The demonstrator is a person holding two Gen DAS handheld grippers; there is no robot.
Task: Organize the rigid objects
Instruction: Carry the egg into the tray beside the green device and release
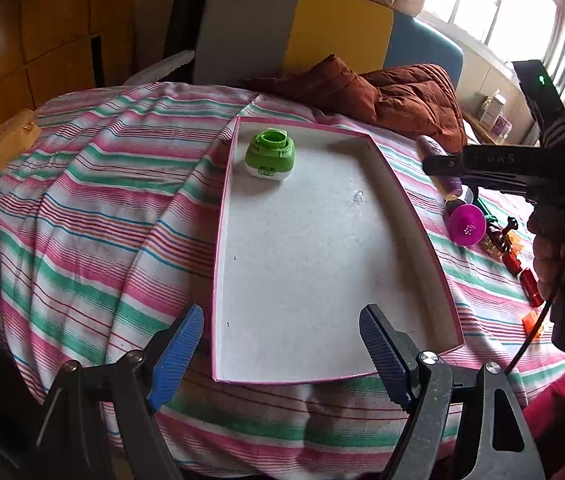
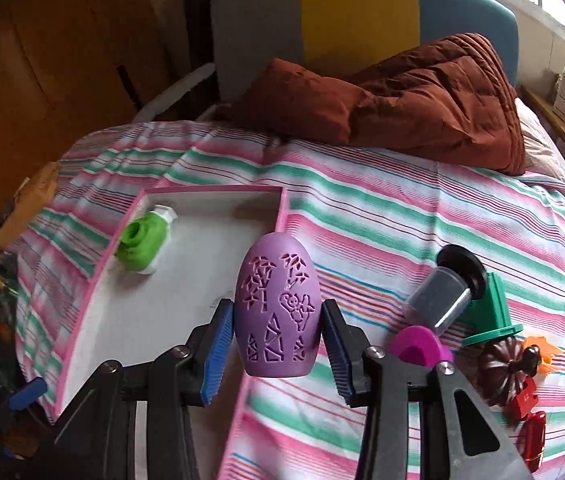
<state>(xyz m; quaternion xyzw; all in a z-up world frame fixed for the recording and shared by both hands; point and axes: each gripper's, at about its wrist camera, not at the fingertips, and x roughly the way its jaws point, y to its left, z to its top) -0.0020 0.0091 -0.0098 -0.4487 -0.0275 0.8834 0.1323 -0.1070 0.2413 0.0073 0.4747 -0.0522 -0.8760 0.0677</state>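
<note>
A pink-rimmed white tray (image 1: 398, 196) lies on the striped bed cover, with a green cap-like piece (image 1: 269, 153) in its far left corner. My left gripper (image 1: 280, 354) is open and empty over the tray's near edge. My right gripper (image 2: 276, 338) is shut on a purple carved egg (image 2: 276, 306), held upright above the tray's right rim (image 2: 282, 208). The green piece (image 2: 144, 244) also shows in the right wrist view. The right gripper's body (image 1: 522, 168) shows at the right of the left wrist view.
Loose items lie on the cover right of the tray: a magenta piece (image 2: 420, 350), a grey cylinder with a black cap (image 2: 448, 294), a green block (image 2: 490, 308), a dark pumpkin (image 2: 502, 364), red pieces (image 2: 530, 436). A brown quilt (image 2: 422, 100) lies at the back.
</note>
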